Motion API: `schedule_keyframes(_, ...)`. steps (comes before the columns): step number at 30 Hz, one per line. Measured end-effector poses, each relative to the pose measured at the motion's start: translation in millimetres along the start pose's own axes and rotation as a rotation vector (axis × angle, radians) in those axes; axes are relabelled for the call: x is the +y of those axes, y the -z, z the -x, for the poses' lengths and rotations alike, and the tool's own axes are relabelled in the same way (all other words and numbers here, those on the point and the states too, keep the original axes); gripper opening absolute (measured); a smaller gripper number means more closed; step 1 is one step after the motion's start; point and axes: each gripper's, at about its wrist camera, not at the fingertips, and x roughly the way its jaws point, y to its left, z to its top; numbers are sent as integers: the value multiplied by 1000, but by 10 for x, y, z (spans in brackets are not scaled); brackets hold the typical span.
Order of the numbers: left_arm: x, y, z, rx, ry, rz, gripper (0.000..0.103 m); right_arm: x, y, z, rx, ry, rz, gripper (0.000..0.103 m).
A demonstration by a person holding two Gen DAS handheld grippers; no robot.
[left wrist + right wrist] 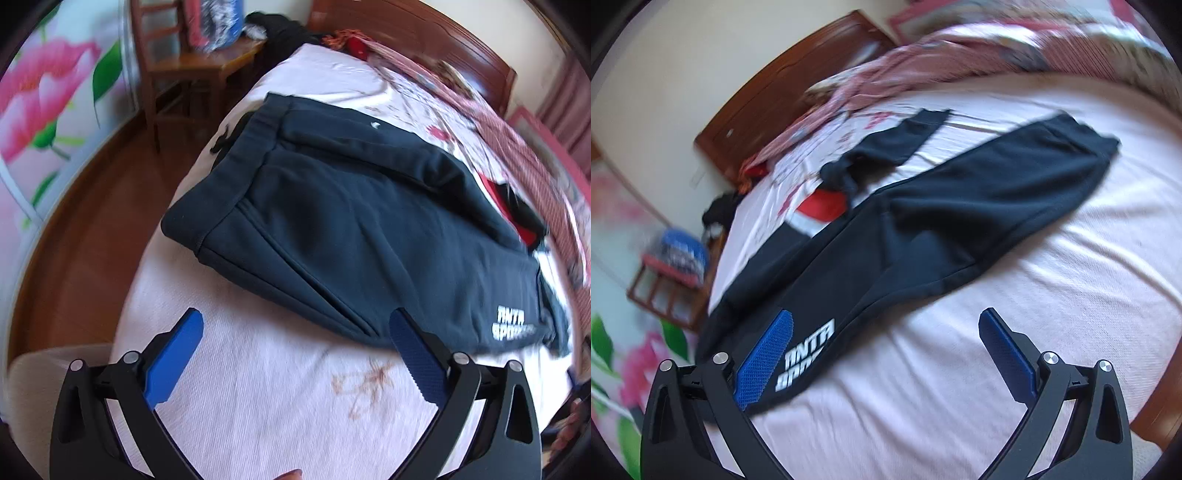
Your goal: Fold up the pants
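A pale pink bed sheet [280,398] covers the mattress, with a faint reddish floral print near its front edge, and a rumpled pink striped quilt [923,55] lies heaped along the far side by the dark wooden headboard [783,85]. Beside the bed, a wooden chair [192,62] stands on the brown wood floor [96,206] and carries a blue, patterned bag. A red garment [823,208] lies on the sheet, and large pink flowers [48,92] decorate the wall.

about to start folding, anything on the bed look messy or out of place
Yes: the dark pants lie partly over a red and white garment on the pink sheet, and their far leg is bunched and twisted rather than flat. Both grippers, left and right, are open and hold nothing.
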Motion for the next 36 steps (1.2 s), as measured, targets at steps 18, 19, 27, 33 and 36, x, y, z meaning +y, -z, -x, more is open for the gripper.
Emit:
schedule_keyframes(18, 265, -154, -412, -80, 179, 174, 77, -1082, -577, -490, -111, -79, -408, 60)
schedule_keyframes(19, 273, -151, -408, -84, 183, 168, 77, -1075, -597, -513, -112, -76, -404, 56)
schedule_keyframes(27, 358, -86, -374, -145, 237, 165, 79, -1050, -721, -650, -69, -70, -348, 46)
schedule_keyframes(33, 278, -270, -496, -94, 73, 162, 26, -1037, -746, -674, -49, -3, -289, 16)
schedule_keyframes(36, 258, -337, -496, -66, 72, 109, 12, -1126, -775, -676, -27, 8, -319, 7)
